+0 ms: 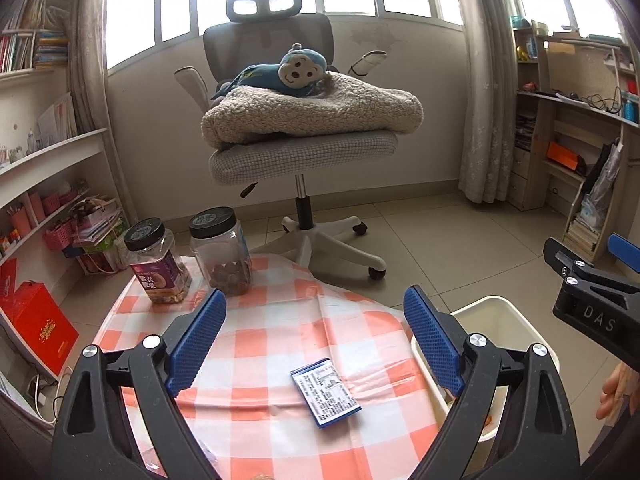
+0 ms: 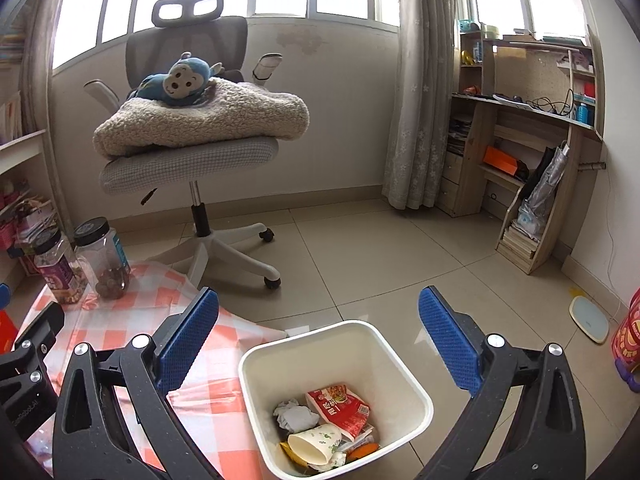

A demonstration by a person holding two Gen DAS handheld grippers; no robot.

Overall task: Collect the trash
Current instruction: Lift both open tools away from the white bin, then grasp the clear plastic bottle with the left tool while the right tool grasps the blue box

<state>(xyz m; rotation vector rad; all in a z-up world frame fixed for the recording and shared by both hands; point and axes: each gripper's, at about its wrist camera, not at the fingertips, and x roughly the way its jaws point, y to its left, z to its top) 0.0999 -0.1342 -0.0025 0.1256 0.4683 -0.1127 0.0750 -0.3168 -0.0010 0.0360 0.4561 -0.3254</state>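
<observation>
L tool [image 1: 316, 340] hangs over the checked tabletop [image 1: 256, 344], pads spread wide, nothing btwn them. Blue-and-white packet [image 1: 326, 398] lies flat on the cloth below and btwn the pads, near the tabletop's right edge, just beside the bin. R tool [image 2: 320, 344] also spread wide w/ nothing held, poised over the white bin [image 2: 404, 376], which stands on the floor touching the cloth's right edge. In the bin: red snack wrapper [image 2: 340, 404], crumpled grey paper [image 2: 294, 416], paper cup [image 2: 314, 442] on its side, orange scraps under it. At the far left of the tabletop, two black-lidded clear jars stand side by side: purple-label jar [image 1: 158, 268] and brown-nut jar [image 1: 222, 250]. Beyond, office chair [image 1: 304, 152] w/ folded fleece blanket [image 1: 316, 116] and blue monkey plush [image 1: 288, 72] on top.
</observation>
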